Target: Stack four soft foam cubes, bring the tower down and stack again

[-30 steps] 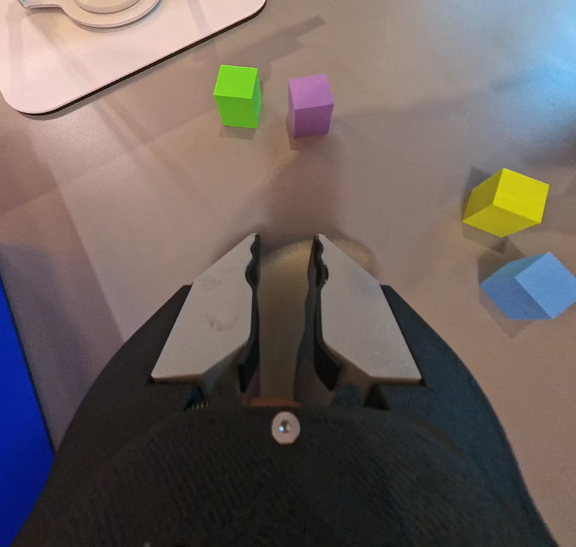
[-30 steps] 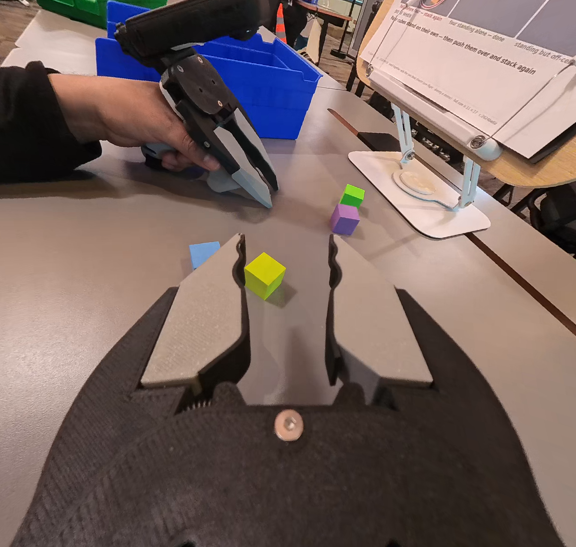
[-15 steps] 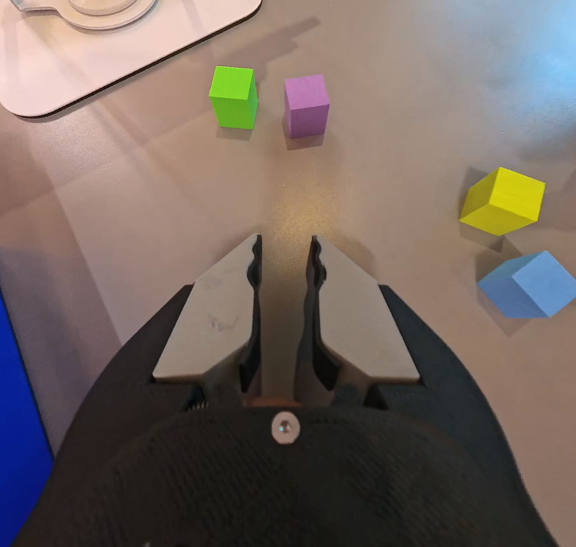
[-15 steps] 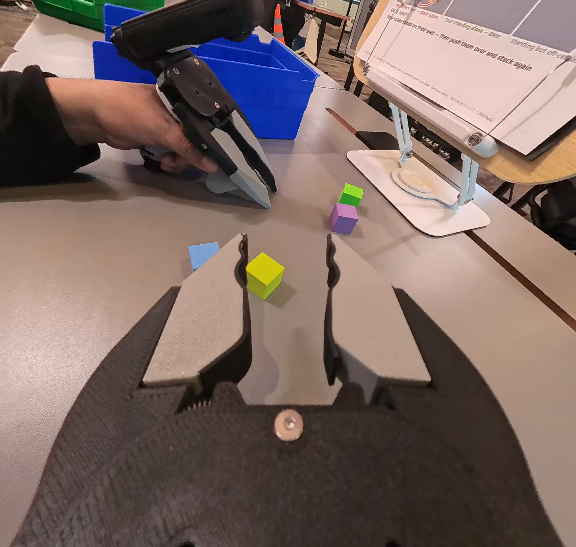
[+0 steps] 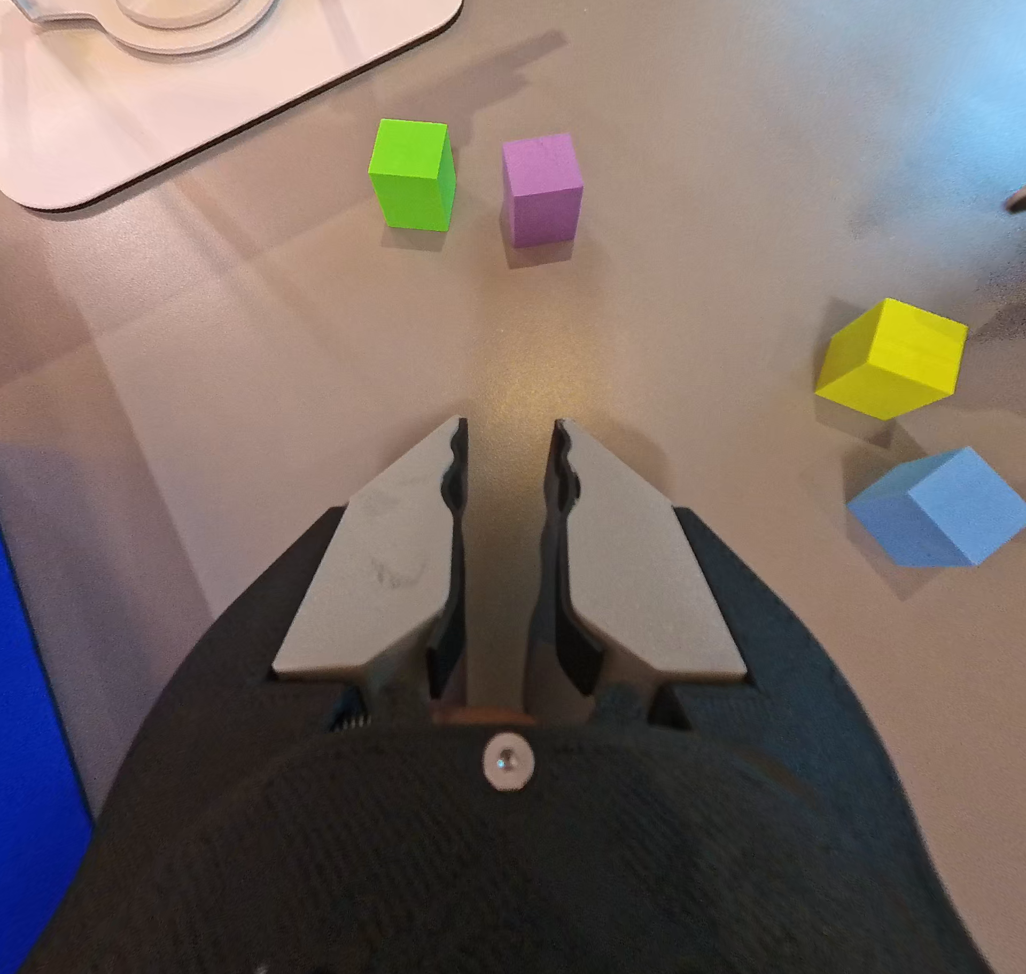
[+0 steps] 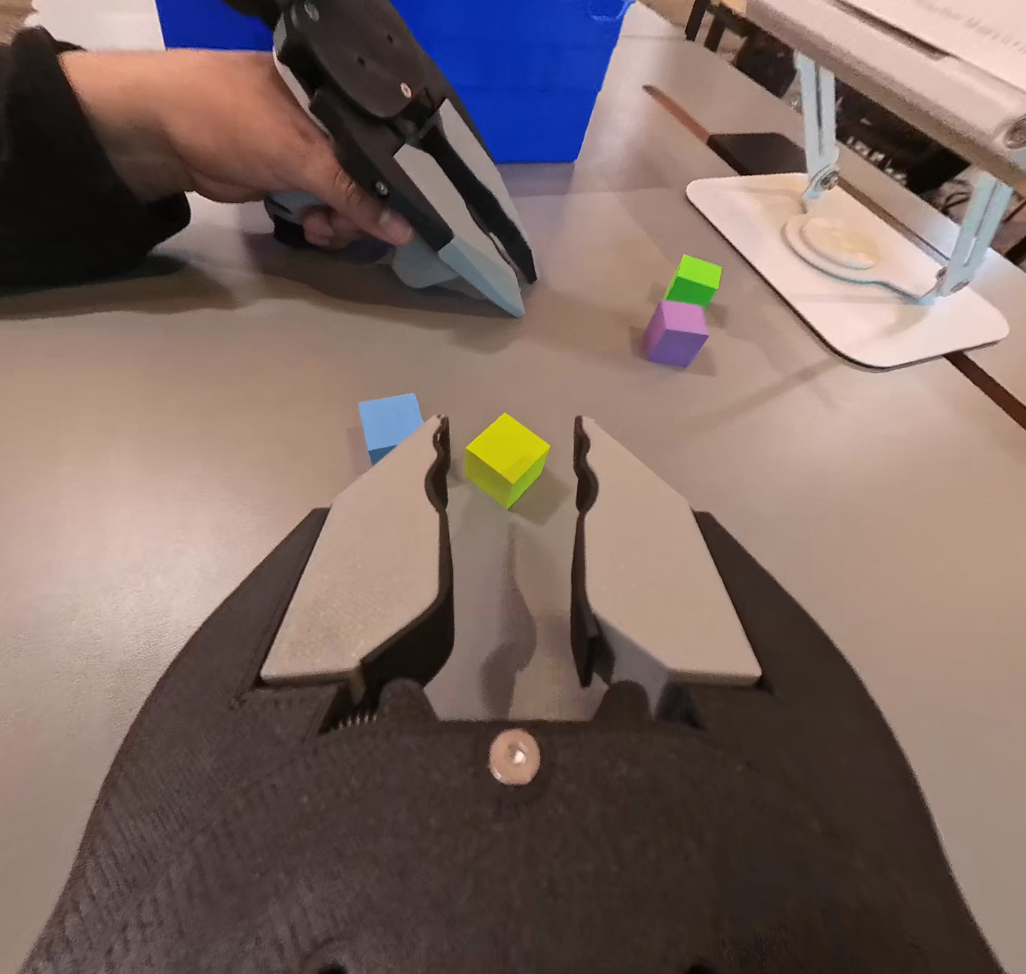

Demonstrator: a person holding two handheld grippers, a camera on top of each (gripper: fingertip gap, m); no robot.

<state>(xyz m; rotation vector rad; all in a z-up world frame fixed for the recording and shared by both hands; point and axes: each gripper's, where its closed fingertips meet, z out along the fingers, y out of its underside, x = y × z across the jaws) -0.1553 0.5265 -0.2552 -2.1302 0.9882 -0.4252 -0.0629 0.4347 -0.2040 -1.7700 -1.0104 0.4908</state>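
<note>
- Yellow cube point(image 6: 506, 459) sits loose on the grey table point(image 6: 166, 503), turned corner-on to the right gripper point(image 6: 509, 436), which is lined up on it with jaws spread wider than the cube and nothing between them; probably the first pick.
- Corner-on pose looks awkward: pads would meet edges, not flat faces, so the soft foam may twist when squeezed.
- Blue cube point(image 6: 388, 425) lies just beside the yellow one, partly hidden behind the right gripper's left finger; close enough to get bumped.
- Purple cube point(image 5: 541, 189) and green cube point(image 5: 412, 173) stand side by side with a small gap, well apart from the yellow-blue pair, near the white stand base point(image 5: 166, 87).
- Left gripper point(image 5: 511, 425) is parked low over bare table with a narrow gap, holding nothing; likely waiting out of the way.
- Count: four cubes, one of each colour, none stacked, so no tower at present.
- Two grippers; one hand point(image 6: 222, 137) visible, one blue bin point(image 6: 499, 48), one stand.
</note>
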